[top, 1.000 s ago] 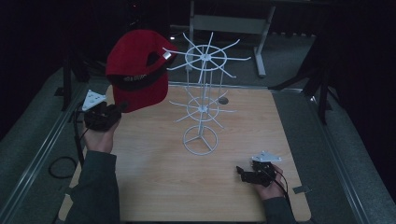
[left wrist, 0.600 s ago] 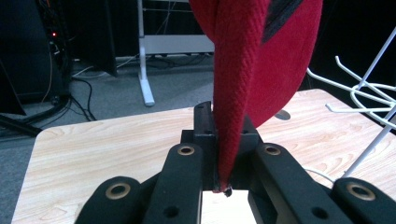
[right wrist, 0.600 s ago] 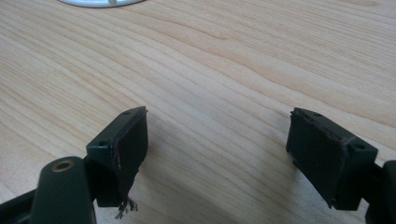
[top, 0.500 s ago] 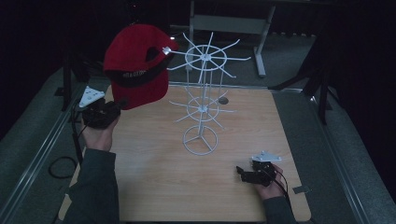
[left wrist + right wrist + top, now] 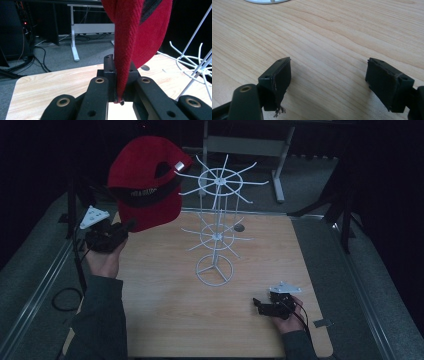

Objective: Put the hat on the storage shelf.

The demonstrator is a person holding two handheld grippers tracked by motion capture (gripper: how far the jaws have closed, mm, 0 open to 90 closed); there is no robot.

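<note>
The left gripper (image 5: 131, 225) was clamped on the brim of a red cap (image 5: 145, 190), holding it up in the air over the far left corner of the wooden table (image 5: 165, 320), to the left of a white wire rack (image 5: 216, 230). In the left gripper view the 2 black jaws were pressed together on the brim's edge (image 5: 123, 62), which ran straight up from between them, with the rest of the cap spreading above and to the right and the rack's white arms (image 5: 190, 60) low at the right. In the high view the cap's crown sat level with the rack's top ring of prongs, and its back strap with a small silver buckle (image 5: 180, 166) lay just beside the tip of 1 prong; whether they touched could not be told. The rack stood on its round base near the middle of the table. The right gripper (image 5: 261, 306) rested low at the near right of the table, well apart from the rack. In its own view its 2 jaws stood wide apart (image 5: 328, 77) over bare wood, with nothing between them.
</note>
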